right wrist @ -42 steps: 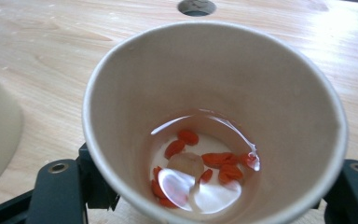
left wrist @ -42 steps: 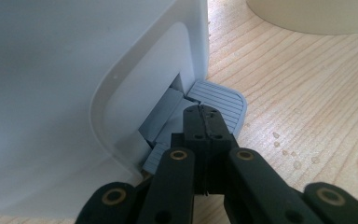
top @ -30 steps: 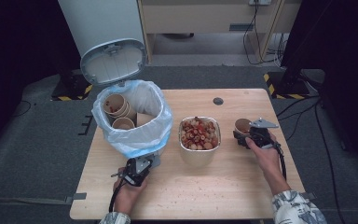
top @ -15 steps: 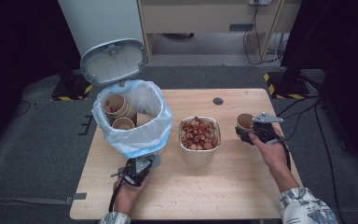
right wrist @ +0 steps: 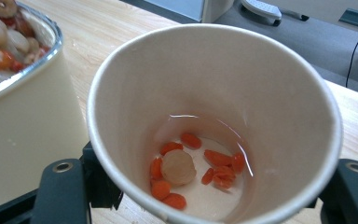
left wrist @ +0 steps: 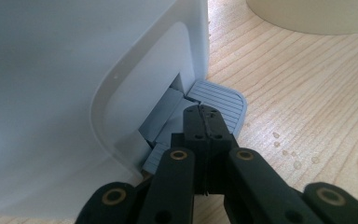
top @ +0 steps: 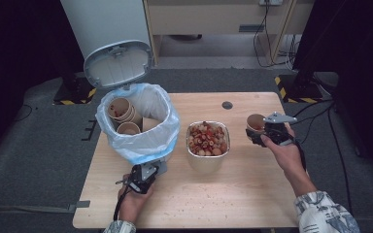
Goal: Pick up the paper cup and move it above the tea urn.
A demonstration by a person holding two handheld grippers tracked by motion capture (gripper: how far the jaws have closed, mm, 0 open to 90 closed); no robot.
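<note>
A white pedal bin (top: 141, 141) with a plastic liner stands at the table's left, its lid (top: 119, 63) raised. My left gripper (top: 143, 177) is shut, and in the left gripper view its closed tips (left wrist: 204, 112) rest on the bin's grey pedal (left wrist: 221, 99). At the right, my right gripper (top: 267, 133) is shut on a paper cup (top: 256, 123), held off the table. The cup (right wrist: 214, 93) contains a little liquid, orange pieces and one pale round piece. A foil bowl (top: 207, 138) of mixed food sits between the bin and the cup.
Several used paper cups (top: 122, 110) lie inside the bin. A small dark round hole (top: 227, 105) marks the table's far side. Crumbs dot the wood near the front edge. Cables (top: 315, 114) trail on the floor at the right.
My right gripper has lifted the paper cup a little higher off the table. The left gripper has stayed on the pedal and the lid is still up.
</note>
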